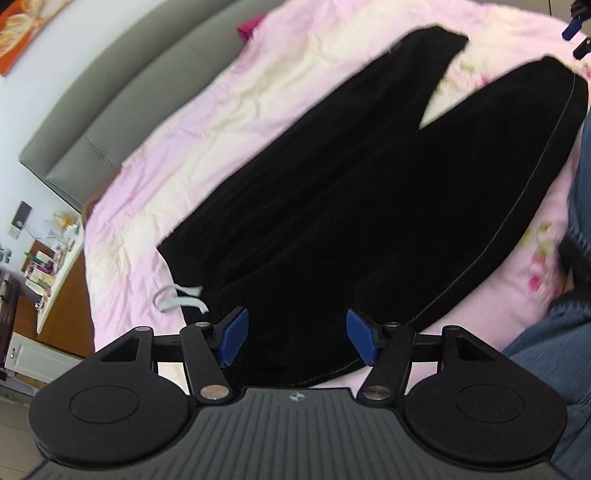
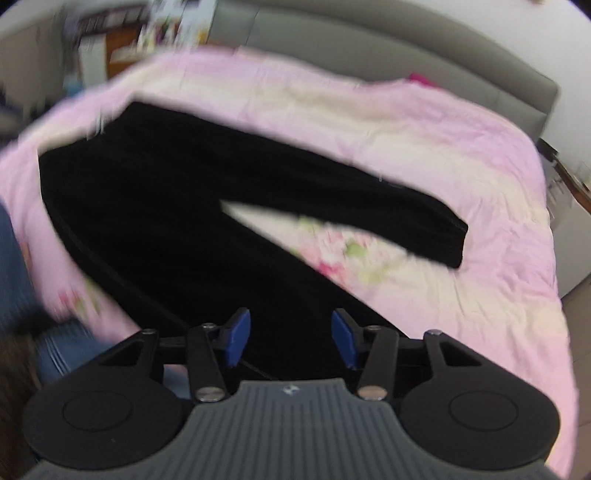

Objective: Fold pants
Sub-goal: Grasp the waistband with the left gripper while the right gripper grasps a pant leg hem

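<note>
Jaws of both grippers gape above black pants [image 1: 332,192]; no legible writing.

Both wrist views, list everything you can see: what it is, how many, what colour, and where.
pants: one, black, spread flat on the bed, legs apart
drawstring: one, white, at the waistband's edge
bedspread: one, pink and cream with flowers, under the pants
headboard: one, grey, padded, behind the bed
pink item: one, magenta, by the headboard
side table: one, wooden, cluttered, beside the bed
person's leg: blue jeans, at the bed's edge
left tool: blue pads, open above the waist end
right tool: blue pads, open above a leg
</note>
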The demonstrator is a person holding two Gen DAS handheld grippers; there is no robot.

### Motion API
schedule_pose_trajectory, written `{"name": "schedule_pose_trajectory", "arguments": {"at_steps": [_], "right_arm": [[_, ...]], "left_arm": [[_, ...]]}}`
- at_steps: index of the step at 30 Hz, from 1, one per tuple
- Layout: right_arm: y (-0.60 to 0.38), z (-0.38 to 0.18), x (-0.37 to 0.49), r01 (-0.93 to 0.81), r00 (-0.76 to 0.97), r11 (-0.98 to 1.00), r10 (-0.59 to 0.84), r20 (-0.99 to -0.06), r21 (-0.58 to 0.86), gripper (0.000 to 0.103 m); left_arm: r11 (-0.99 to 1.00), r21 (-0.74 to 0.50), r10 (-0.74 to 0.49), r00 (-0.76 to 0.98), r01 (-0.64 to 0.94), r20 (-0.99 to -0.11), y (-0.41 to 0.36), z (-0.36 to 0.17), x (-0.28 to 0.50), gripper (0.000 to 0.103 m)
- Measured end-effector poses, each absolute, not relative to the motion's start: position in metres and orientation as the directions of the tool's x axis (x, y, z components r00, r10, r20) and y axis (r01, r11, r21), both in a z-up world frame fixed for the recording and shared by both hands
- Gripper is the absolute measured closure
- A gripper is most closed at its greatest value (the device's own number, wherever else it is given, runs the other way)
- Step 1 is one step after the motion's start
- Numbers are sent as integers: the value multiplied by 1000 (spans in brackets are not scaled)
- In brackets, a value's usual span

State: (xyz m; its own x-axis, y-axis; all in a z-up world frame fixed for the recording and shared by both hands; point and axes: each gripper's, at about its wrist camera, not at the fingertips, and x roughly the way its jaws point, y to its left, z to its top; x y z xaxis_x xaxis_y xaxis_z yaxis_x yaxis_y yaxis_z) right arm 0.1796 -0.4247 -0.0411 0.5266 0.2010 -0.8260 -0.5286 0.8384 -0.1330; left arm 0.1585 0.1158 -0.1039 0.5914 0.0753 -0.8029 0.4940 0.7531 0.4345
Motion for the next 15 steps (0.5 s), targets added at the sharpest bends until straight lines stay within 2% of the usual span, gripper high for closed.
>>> {"name": "schedule_pose_trajectory", "arguments": {"at_steps": [3, 8, 10, 13, 15], "right_arm": [[-451, -77, 203, -602, 393, 782, 119, -912, -158, 58], [-487, -138, 222, -706, 208, 685, -43, -977, -181, 59], [-505, -152, 233, -687, 165, 707, -79, -983, -171, 50], [-528, -163, 240, -674, 135, 721, -92, -987, -160, 47], [-528, -173, 238, -729, 122, 665, -105, -987, -161, 45]], "left_arm": [[760, 414, 96, 543, 501, -834, 128, -125, 176, 30], [769, 404, 155, 468, 496, -870, 137, -154, 196, 30], [775, 398, 168, 448, 490, -878, 139, -160, 202, 30], [778, 396, 190, 418, 488, -888, 140, -165, 209, 30], [779, 401, 211, 401, 482, -892, 139, -170, 216, 30]]}}
